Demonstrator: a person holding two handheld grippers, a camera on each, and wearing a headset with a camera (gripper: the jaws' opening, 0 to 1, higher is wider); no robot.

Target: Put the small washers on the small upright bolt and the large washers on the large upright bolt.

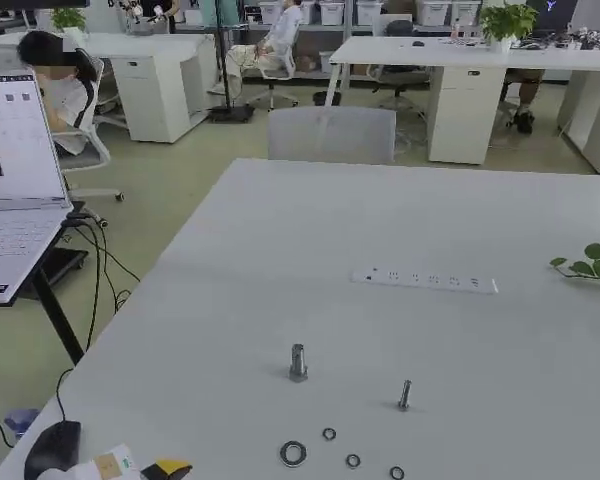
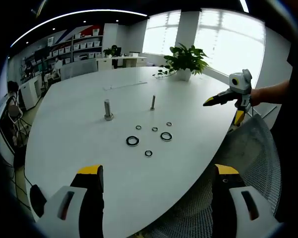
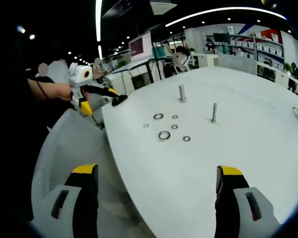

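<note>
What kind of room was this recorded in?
Probably an open-plan office: rows of white desks, a grey office chair, and an open laptop on a stand.

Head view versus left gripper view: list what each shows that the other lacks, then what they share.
Head view: a laptop left of the table, and four washers at the frame's bottom. Left gripper view: the open left gripper, the right gripper held beside the table's edge, bright windows, and six washers in all. Shared: the large bolt and the small bolt, both upright on the table.
</note>
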